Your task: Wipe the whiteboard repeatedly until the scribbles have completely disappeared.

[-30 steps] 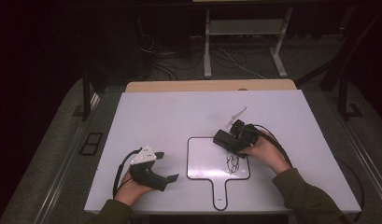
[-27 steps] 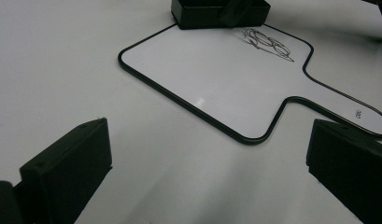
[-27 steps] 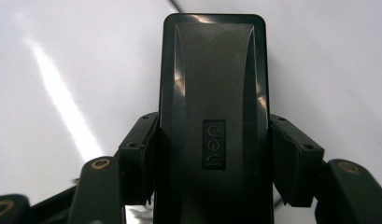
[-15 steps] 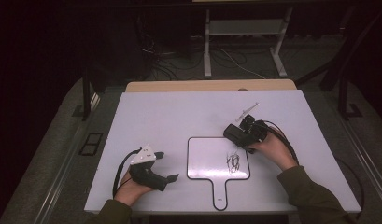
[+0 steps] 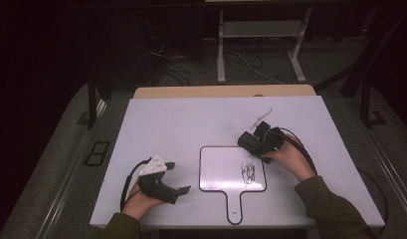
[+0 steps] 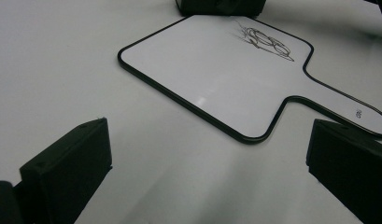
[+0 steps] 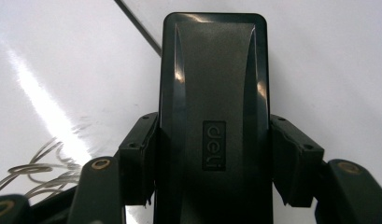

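A small white board (image 5: 221, 169) with a black rim and a handle lies flat near the table's front edge. A black scribble (image 5: 248, 173) marks its right side. My right gripper (image 5: 263, 141) hovers at the board's far right corner, shut on a black eraser (image 5: 250, 142). In the right gripper view both pads clamp the eraser (image 7: 212, 93) by its long sides, with the scribble (image 7: 34, 172) below at the left. My left gripper (image 5: 177, 178) rests left of the board, open, with nothing between its fingers (image 6: 72, 158). The board (image 6: 216, 79) lies ahead of them.
A thin pen (image 5: 260, 118) lies on the white table (image 5: 191, 124) just beyond the right gripper. A tan ledge (image 5: 221, 91) runs along the table's far edge. Metal stand legs (image 5: 221, 55) and cables sit on the dark floor behind.
My right gripper with the eraser has shifted a little to the right and away, from over the board's upper right part to its corner. The left gripper has stayed put.
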A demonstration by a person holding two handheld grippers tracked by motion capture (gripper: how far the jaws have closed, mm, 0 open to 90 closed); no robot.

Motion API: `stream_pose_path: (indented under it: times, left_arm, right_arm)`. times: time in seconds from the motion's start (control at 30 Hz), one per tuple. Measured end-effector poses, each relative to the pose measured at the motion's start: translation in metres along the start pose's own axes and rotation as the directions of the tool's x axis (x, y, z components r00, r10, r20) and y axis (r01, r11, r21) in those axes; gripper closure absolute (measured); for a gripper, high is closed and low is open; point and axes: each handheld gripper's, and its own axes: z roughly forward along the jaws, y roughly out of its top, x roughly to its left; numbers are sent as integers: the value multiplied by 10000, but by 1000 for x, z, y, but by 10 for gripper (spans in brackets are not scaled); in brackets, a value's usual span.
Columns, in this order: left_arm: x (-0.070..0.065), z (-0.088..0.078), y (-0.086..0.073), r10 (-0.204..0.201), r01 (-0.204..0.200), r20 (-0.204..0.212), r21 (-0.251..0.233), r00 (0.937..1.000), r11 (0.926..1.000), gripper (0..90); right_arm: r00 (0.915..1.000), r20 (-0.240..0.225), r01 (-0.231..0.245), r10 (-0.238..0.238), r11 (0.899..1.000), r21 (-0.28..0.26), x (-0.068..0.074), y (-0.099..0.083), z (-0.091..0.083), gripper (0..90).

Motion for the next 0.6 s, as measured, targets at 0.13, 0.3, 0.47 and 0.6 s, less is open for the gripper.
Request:
stream_pose_path:
  times: [0.13,0.3,0.47,0.6]
  left_arm:
    - [0,0,0,2,-2,11,7,10000,10000,0]
    - [0,0,0,8,-8,6,-5,10000,10000,0]
    - [0,-1,0,-29,29,5,-76,10000,10000,0]
    - [0,0,0,-24,24,5,-25,10000,10000,0]
  right_arm:
    - [10000,23,76,-77,9999,118,5,1,0,387]
    - [9971,-405,654,-645,9976,215,18,2,0,387]
    - [9993,-74,364,-362,9989,298,11,0,-2,387]
    - [10000,36,70,-71,9997,230,4,-4,-3,387]
